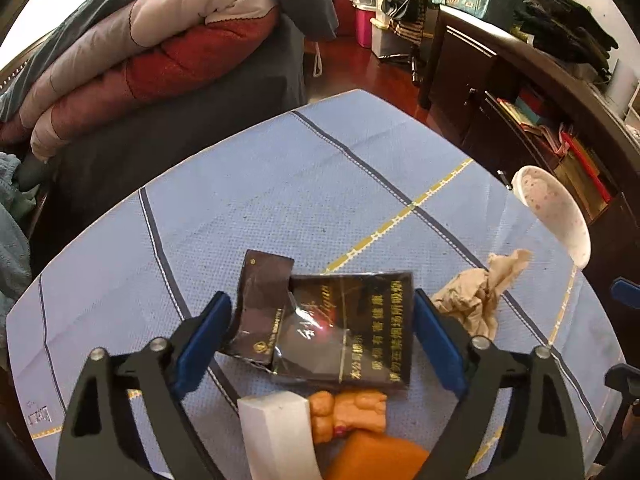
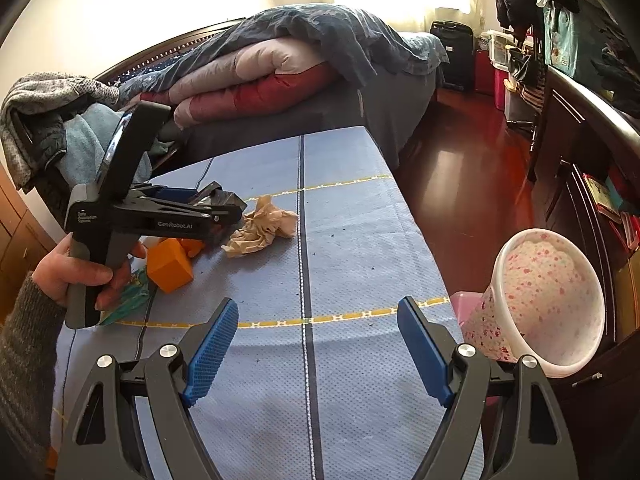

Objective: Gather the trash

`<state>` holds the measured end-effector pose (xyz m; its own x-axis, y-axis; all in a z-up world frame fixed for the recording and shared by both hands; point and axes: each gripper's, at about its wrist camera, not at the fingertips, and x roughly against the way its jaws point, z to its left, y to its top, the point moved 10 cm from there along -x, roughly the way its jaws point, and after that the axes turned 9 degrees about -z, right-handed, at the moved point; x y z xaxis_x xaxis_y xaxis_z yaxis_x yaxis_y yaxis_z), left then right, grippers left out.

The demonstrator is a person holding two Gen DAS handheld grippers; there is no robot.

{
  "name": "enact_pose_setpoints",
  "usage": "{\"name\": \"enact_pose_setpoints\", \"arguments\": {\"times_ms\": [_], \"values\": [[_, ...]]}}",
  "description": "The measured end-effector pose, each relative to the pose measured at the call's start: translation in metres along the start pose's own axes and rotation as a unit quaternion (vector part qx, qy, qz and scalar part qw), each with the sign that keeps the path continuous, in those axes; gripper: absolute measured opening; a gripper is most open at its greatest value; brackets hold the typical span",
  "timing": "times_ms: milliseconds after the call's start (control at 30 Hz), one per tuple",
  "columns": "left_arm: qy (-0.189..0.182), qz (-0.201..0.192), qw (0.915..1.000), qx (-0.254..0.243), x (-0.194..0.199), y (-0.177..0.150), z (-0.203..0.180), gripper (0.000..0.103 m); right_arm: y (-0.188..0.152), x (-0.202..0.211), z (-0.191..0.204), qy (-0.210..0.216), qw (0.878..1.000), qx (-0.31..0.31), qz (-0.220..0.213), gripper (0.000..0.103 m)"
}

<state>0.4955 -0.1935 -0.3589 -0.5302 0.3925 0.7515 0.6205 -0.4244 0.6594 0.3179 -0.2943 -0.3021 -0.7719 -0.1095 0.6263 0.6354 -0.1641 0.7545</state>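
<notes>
1. At the left of the right wrist view a hand (image 2: 86, 268) holds the left gripper (image 2: 224, 216) low over the worktop (image 2: 360, 240), tipped down onto a dark cigarette pack (image 2: 224, 199).
2. In the left wrist view the cigarette pack (image 1: 340, 332) lies flat at lower centre, lid torn open, between the spread blue fingers (image 1: 206, 340). The pads look just beside its edges rather than pressing on them, so I judge it not yet gripped.
3. Risk: the pack is wrapped in shiny film and sits skewed, so fingers closing on its corners could make it slip or twist out.
4. Below the pack sit a white block (image 1: 276, 428) and orange toy pieces (image 1: 348, 412); a low grab could catch them too.
5. Right of the pack lies a crumpled brown paper (image 1: 476, 300), more trash, apart from the fingers.
6. The right gripper (image 2: 318, 344) hovers at bottom centre of its own view, fingers spread and empty.
7. At the right edge a flowered bin (image 2: 548, 300) tilts toward the worktop, beyond its edge. A loosely held pack could drop to the floor on the way there.
</notes>
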Motion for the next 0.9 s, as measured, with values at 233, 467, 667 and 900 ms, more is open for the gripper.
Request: {"name": "enact_pose_setpoints", "arguments": {"times_ms": [233,467,667,900], "values": [[0.015,-0.029,0.9989,0.035,0.021,0.002,0.015,0.084,0.011,-0.022,0.015,0.007,1.000,0.006,-0.003,0.081],[0.035,-0.078,0.9930,0.081,0.060,0.009,0.039,0.084,0.030,-0.069,0.035,0.000,1.000,0.023,-0.002,0.081],[0.049,-0.099,0.9899,0.089,0.083,0.013,0.053,0.084,0.034,-0.096,0.051,0.007,1.000,0.023,0.011,0.073],[0.062,-0.111,0.9868,0.100,0.097,0.013,0.065,0.084,0.021,-0.093,0.051,0.015,0.999,0.022,0.034,0.023]]}}
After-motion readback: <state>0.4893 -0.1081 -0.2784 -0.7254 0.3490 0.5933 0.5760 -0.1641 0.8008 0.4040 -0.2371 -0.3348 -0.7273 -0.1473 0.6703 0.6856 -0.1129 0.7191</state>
